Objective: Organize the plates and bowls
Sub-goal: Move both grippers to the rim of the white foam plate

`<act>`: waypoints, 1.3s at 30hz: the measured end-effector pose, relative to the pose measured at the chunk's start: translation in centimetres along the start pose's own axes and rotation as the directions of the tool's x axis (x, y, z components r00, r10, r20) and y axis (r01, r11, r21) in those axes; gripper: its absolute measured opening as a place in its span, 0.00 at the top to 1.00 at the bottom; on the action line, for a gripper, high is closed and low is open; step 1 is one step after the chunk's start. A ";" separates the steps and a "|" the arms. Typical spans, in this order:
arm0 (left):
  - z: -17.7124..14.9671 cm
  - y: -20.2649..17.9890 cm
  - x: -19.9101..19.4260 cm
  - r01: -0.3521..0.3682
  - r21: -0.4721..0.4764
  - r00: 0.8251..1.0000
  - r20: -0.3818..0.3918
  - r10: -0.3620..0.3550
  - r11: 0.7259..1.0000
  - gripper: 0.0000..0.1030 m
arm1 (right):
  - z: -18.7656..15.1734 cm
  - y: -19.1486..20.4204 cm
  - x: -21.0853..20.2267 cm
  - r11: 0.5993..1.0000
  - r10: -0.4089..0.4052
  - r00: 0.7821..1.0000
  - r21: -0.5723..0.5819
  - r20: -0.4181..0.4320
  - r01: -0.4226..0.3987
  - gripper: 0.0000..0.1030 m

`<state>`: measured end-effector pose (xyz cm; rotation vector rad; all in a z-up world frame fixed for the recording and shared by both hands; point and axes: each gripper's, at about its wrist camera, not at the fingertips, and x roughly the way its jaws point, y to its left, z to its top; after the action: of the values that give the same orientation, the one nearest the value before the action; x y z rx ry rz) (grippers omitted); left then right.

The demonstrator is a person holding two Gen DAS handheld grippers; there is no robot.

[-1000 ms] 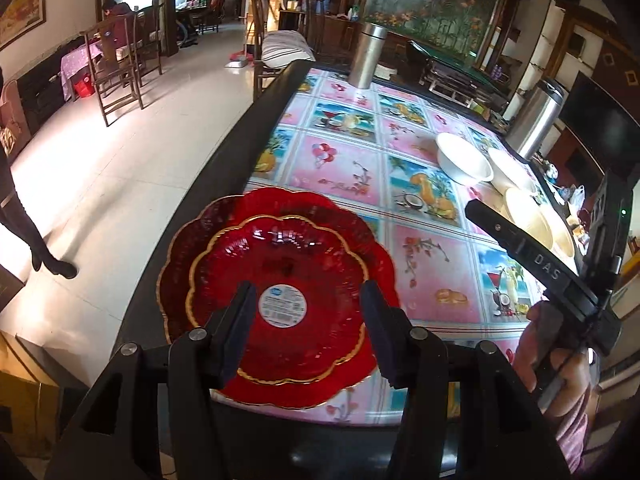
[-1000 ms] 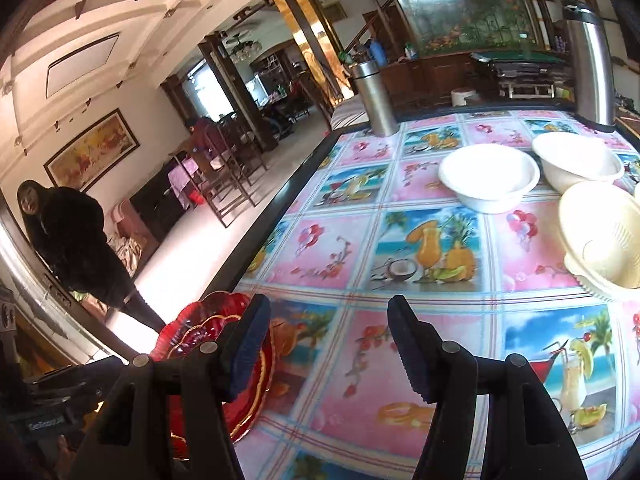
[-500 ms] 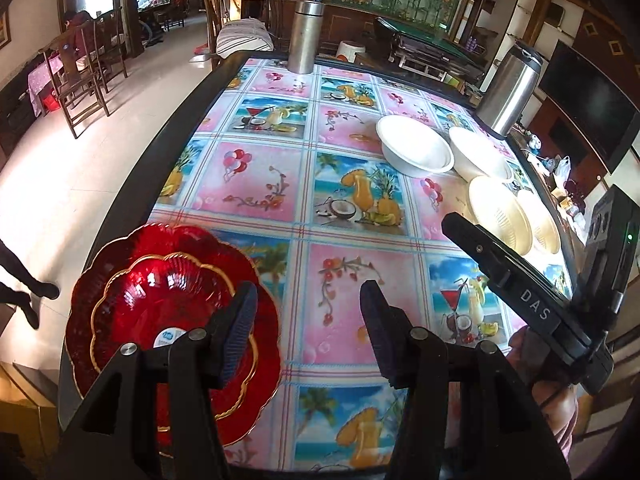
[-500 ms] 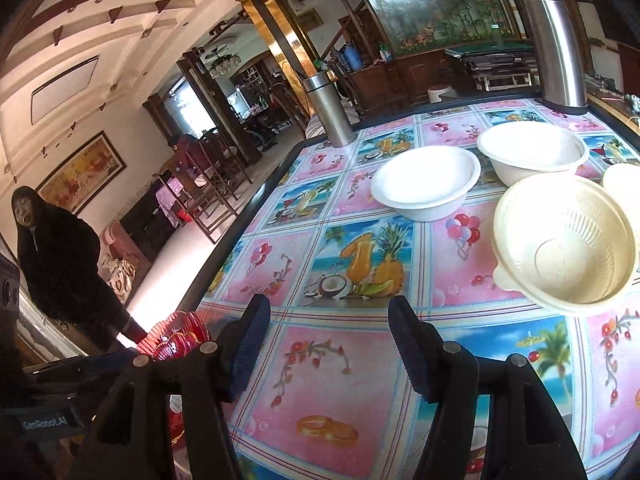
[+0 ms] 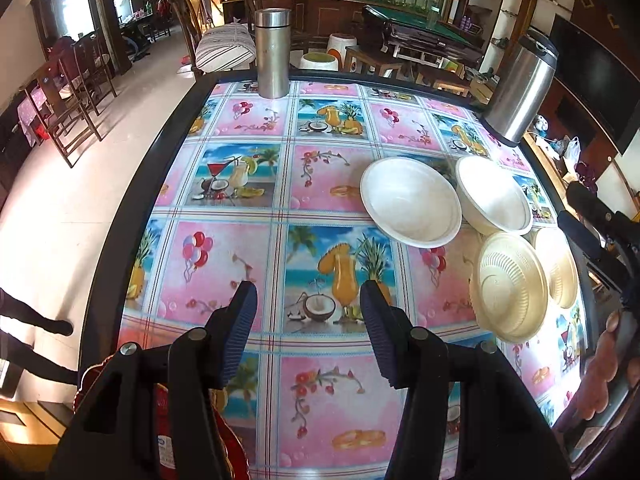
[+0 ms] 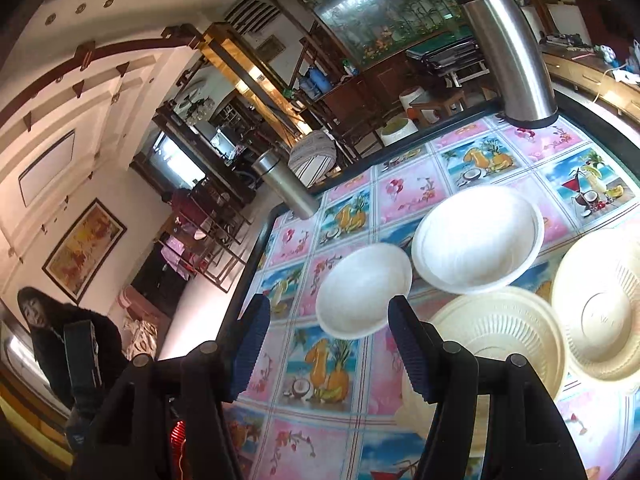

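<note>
Two white bowls stand side by side right of the table's middle, and two cream ribbed bowls lie nearer, by the right edge. My left gripper is open above bare tablecloth, left of the bowls, holding nothing. The stacked red plates peek out at the bottom left behind its fingers. In the right wrist view my right gripper is open and empty, with the nearer white bowl just beyond its tips, the other white bowl and both cream bowls to the right.
A steel flask stands at the table's far edge and a taller steel thermos at the far right corner. The black table rim runs along the left. A person in black stands off to the left; chairs beyond.
Both grippers have swept from the red plates toward the bowls. The plates slid to the lower left of the left wrist view and the bowls grew large in the right wrist view. Jaws unchanged.
</note>
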<state>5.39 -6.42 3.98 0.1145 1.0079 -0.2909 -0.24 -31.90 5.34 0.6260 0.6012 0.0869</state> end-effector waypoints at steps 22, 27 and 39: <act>6.5 -1.7 7.3 0.115 -0.099 0.986 -0.111 -0.126 0.988 0.40 | 2.6 -1.7 7.9 0.975 0.112 0.976 0.209 -0.189 -0.072 0.38; 7.8 -0.9 11.5 0.156 -0.207 0.965 -0.176 -0.194 0.966 0.41 | 2.3 -4.4 10.1 0.963 0.107 0.966 0.267 -0.234 -0.042 0.38; 8.4 -0.7 15.8 0.305 -0.348 0.903 -0.191 -0.385 0.887 0.41 | 2.2 -7.5 12.7 0.950 0.047 0.960 0.309 -0.275 0.042 0.38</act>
<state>19.90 -11.95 -4.96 -0.3299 1.3211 -0.4500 10.76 -35.90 -3.95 0.9321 0.8984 0.0833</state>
